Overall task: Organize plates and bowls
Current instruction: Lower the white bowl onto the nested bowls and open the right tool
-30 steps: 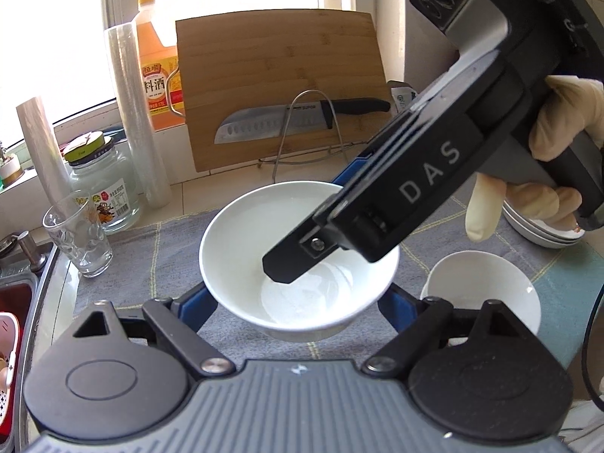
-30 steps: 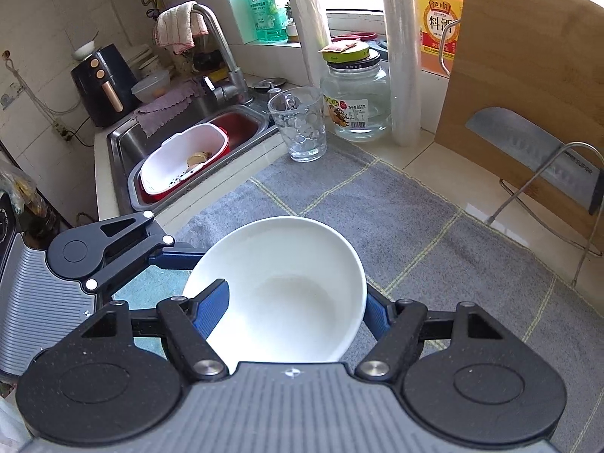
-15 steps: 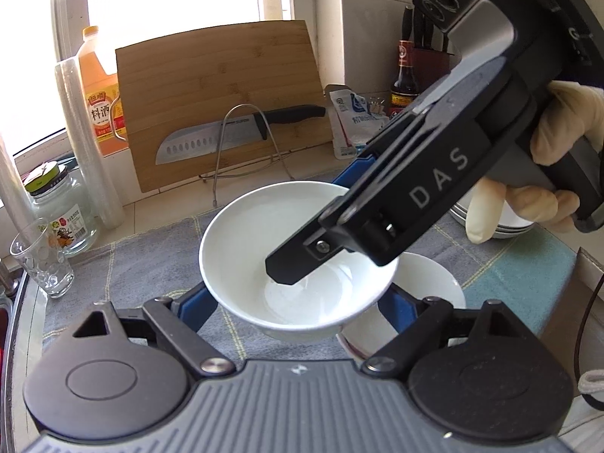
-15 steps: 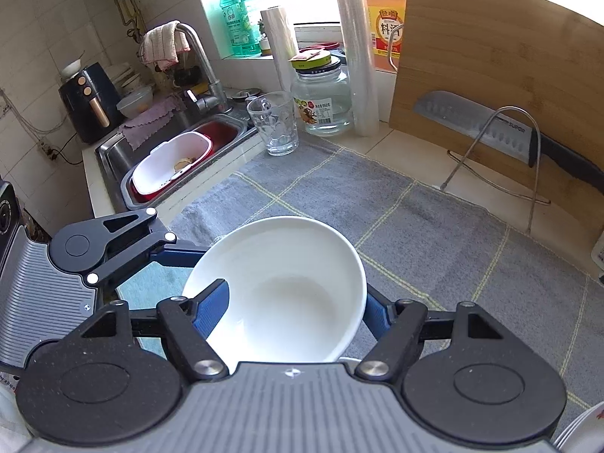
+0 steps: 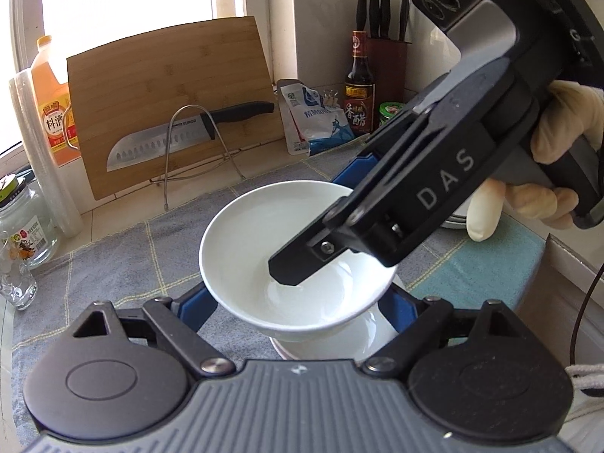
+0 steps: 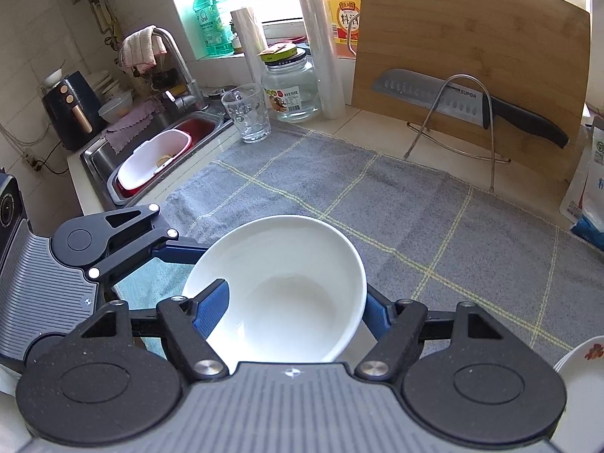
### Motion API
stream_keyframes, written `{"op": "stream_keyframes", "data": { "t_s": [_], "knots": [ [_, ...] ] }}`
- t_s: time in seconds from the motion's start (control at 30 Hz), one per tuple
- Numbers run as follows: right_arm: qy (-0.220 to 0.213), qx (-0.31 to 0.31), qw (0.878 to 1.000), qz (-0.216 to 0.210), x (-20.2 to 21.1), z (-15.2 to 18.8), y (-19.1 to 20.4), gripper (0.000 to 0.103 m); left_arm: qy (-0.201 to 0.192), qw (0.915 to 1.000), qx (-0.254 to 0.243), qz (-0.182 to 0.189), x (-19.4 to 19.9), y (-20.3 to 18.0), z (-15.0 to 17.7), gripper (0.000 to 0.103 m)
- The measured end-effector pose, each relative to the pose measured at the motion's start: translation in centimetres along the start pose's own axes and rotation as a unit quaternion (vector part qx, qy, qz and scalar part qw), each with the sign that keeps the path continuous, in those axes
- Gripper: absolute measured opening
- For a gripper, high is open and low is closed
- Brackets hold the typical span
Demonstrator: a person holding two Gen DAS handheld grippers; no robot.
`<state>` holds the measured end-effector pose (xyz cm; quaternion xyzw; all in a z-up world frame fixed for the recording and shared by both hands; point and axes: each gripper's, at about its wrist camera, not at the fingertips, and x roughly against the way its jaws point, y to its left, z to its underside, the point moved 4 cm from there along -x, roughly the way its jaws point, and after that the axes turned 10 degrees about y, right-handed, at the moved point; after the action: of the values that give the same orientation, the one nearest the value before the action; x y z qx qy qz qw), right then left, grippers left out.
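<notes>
Counted two bowls, both plain glossy white, deep and round, with nothing inside. Caught the lifted bowl [image 5: 264,234] up off the grey checked mat [image 6: 415,207] and the lower bowl [image 5: 339,339] sitting on that mat straight beneath it, showing only a sliver of rim below the raised base. Spotted one stack of plates [image 6: 581,358] at the right edge, with a small flower print on the top one; could not count the plates in it. Tallied two grippers, and both were on the same lifted bowl! Found the left gripper [image 5: 296,304] straddling the full width, its blue fingers [image 5: 196,309] pressed against opposite outer sides, clamped on the lifted bowl. Found the right gripper [image 6: 292,302] pinched on the wall of the lifted bowl, one finger down inside the hollow and the other against the outside, gripped by a gloved hand [image 5: 547,173]. Placed the lifted bowl, then, squarely between the fingers of each tool, close in front of both cameras. Noted further back one knife [image 6: 472,102] across one wire rack [image 6: 468,120], one cutting board [image 5: 170,94] leaning on the wall, one glass [image 6: 247,117] and one jar [image 6: 290,87] by the sink.
</notes>
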<state>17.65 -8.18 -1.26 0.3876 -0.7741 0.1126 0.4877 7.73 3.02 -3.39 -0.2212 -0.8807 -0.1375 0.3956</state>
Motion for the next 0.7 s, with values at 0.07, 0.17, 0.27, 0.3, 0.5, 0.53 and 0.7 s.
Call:
{"op": "stream_keyframes", "data": {
  "t_s": [0.07,0.17,0.27,0.3,0.5,0.53,0.7],
  "knots": [
    [0.003,-0.005,1.000,0.000,0.0,0.5,-0.2,0.079,0.004,1.0000,-0.001,0.005,-0.2,-0.3,0.2,0.091],
    [0.009,-0.012,1.000,-0.002,-0.2,1.1,-0.4,0.079,0.011,0.9999,-0.003,0.012,-0.7,-0.7,0.3,0.091],
    [0.012,-0.021,1.000,-0.003,-0.4,1.7,-0.8,0.079,0.017,0.9997,-0.005,0.017,-1.1,-1.0,0.4,0.091],
    [0.013,-0.023,1.000,-0.002,-0.5,1.8,-0.8,0.079,0.018,0.9997,-0.005,0.018,-1.3,-1.0,0.5,0.091],
    [0.018,-0.025,1.000,0.000,-0.9,2.3,-1.1,0.079,0.026,0.9993,-0.006,0.025,-1.8,-1.2,0.7,0.091],
    [0.018,-0.025,1.000,0.000,-0.9,2.4,-1.1,0.079,0.026,0.9993,-0.006,0.026,-1.9,-1.2,0.7,0.091],
    [0.025,-0.028,0.999,-0.003,-1.4,2.7,-1.4,0.079,0.036,0.9989,-0.007,0.029,-2.4,-1.3,0.8,0.091]
  ]
}}
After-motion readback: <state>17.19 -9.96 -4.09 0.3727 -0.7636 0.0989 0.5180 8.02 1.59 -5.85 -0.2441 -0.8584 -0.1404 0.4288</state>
